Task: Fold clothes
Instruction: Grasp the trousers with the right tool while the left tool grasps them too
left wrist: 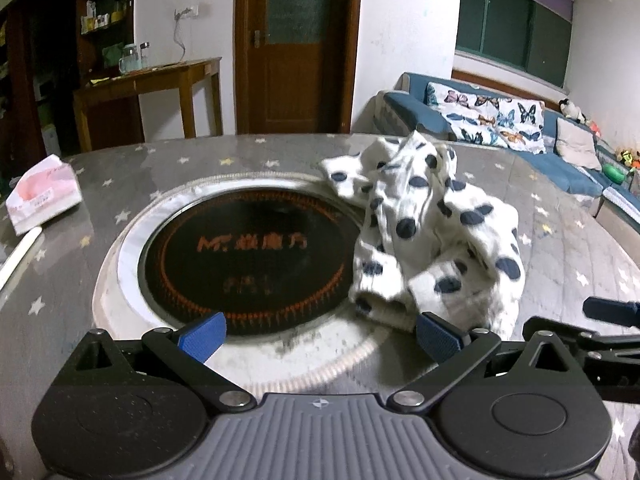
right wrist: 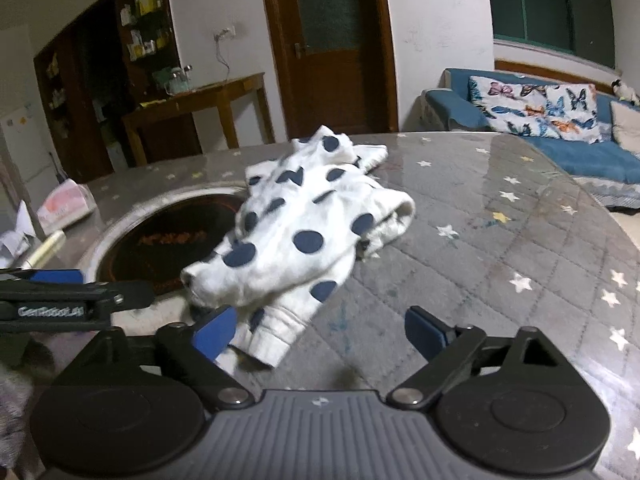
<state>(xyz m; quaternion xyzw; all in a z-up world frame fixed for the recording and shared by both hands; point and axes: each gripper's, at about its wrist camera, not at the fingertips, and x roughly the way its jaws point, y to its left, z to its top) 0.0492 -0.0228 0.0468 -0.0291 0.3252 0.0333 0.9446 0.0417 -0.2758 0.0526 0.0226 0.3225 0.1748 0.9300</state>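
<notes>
Soft cloth garment; glossy starred table cover; black glass hob, brushed metal rim.

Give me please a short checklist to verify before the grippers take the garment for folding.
1. Left gripper open: ok.
2. Right gripper open: ok.
3. Both grippers empty: ok.
4. Garment spread flat: not ok, it lies crumpled in a heap.
5. Garment wholly on the table: not ok, part hangs over the round hob.
6. Cuff within reach of the right gripper: ok, it lies close before the left finger.
</notes>
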